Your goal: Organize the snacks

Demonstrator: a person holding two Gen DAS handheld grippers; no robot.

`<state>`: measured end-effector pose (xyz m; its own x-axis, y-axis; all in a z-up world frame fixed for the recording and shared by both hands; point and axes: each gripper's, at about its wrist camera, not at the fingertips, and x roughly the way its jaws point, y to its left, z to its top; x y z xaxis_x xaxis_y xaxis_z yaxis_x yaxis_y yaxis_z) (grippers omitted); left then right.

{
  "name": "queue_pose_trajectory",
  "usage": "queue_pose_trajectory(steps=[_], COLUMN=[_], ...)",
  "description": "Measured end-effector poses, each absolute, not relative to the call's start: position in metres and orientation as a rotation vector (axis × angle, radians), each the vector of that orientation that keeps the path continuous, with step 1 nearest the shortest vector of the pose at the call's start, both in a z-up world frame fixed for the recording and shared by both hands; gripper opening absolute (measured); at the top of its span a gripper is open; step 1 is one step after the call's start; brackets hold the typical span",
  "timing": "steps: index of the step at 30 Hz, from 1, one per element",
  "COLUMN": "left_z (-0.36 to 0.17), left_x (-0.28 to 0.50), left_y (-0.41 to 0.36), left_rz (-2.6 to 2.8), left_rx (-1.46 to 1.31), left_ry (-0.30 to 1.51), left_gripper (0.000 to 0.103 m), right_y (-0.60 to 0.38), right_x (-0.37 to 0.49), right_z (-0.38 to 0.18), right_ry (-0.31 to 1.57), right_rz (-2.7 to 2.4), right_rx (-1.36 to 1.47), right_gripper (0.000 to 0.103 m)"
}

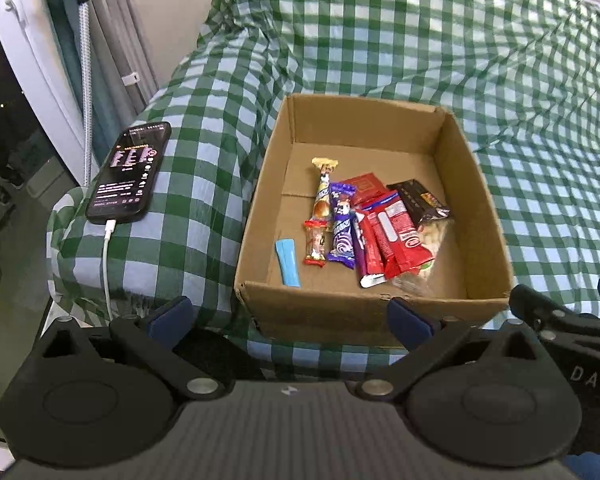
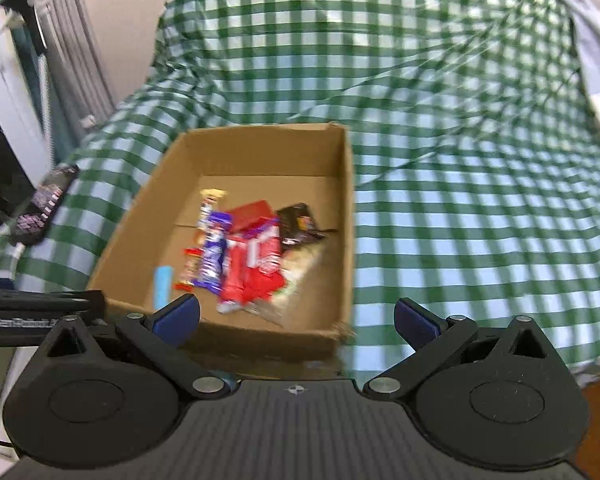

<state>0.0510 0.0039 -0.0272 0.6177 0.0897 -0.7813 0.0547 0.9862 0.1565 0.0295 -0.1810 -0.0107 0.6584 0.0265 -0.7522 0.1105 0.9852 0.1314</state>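
Snacks (image 1: 364, 224) are lying heaped inside the cardboard box (image 1: 260, 204) (on a checked bed). Both tongs, left tongs (image 1: 290, 316) and right tongs (image 2: 296, 318), are gaping wide, gripping nothing; gathering looks complete, or unpacking pending.

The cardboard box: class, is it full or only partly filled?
Partly filled. The cardboard box holds snack packets clustered toward its near right, with bare cardboard floor showing behind and left.

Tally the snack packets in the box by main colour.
Cardboard box, left wrist view:
Red: 3
Purple: 1
Light blue: 1
Dark brown: 1
Yellow-topped: 1
Clear with red ends: 1
Clear bag: 1
Total: 9, though overlaps may hide others.
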Motion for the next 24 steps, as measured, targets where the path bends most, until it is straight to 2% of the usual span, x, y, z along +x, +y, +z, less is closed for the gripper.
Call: queue_pose_trajectory(steps=[9,13,24], left_z=[-0.018,-0.016,-0.012], left_x=[0.023,0.018,0.022], left_y=[0.002,0.0,-0.004], left_rz=[0.001,-0.013,-0.021], left_rx=[0.152,0.16,0.181], left_ry=[0.867,0.877,0.839], left_gripper=[0.103,0.103,0.103], right_y=[-0.179,-0.184,-0.191], right_x=[-0.001,-0.011,-0.004], right_z=[0.011,0.013,0.013], right_ry=[0.766,0.735,0.737], right_rz=[0.015,0.118,0.025], right_rx=[0.127,0.192,0.197], right_gripper=[0.102,0.102,0.102])
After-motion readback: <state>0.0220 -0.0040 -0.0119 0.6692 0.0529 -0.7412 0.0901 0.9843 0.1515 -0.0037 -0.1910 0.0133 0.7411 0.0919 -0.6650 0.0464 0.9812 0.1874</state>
